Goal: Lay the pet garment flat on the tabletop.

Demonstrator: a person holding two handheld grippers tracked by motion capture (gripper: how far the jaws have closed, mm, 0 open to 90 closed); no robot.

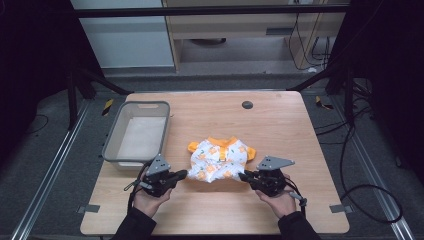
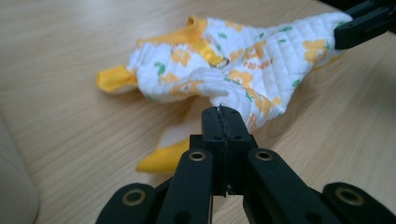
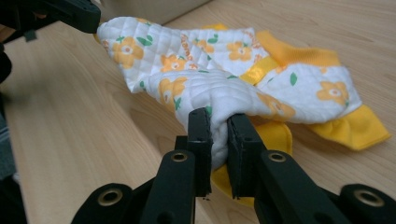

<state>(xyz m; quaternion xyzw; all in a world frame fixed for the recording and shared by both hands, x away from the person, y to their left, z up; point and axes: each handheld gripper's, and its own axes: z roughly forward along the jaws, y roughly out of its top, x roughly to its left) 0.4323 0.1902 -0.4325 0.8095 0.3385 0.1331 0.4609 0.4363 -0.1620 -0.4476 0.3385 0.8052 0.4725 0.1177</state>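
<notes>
A small quilted baby garment [image 1: 220, 159], white with orange flowers and orange-yellow trim, lies near the middle of the wooden table [image 1: 280, 125]. My left gripper [image 1: 186, 173] is shut on its near left hem; in the left gripper view the jaws pinch a thin fold of the garment [image 2: 243, 74] at my left gripper's tips [image 2: 223, 109]. At the near right hem my right gripper [image 1: 242, 176] is shut on a thick bunch of the cloth [image 3: 233, 70], squeezed between its jaws at my right gripper's tips [image 3: 218, 116]. The near edge of the cloth hangs lifted off the wood.
A grey plastic bin [image 1: 116, 147] stands at the left of the table, its near corner close to my left hand. A dark round grommet [image 1: 247, 105] sits near the far edge. Bare wood lies to the right of the garment and in front of both hands.
</notes>
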